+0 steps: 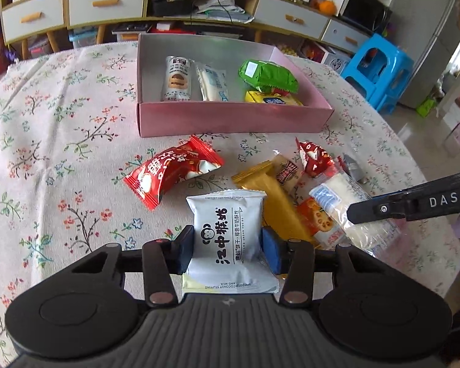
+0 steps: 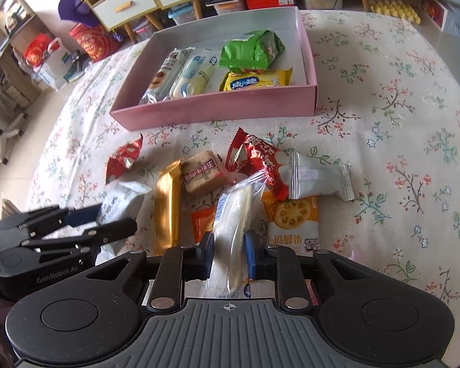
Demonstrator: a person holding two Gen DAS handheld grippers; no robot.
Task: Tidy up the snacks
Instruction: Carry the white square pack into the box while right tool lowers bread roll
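Observation:
My left gripper is shut on a white biscuit packet with black Chinese lettering, just above the tablecloth. My right gripper is shut on a clear-wrapped white cake packet; that packet also shows in the left wrist view. A pink box behind the pile holds several snacks: two pale long packets, a green bag and a yellow packet. Loose snacks lie between: a red packet, a gold bar, a brown biscuit, a silver packet and an orange cracker packet.
The table wears a floral cloth. Behind it stand drawer cabinets with clutter beneath. A blue plastic stool is at the right. The left gripper appears at the left of the right wrist view.

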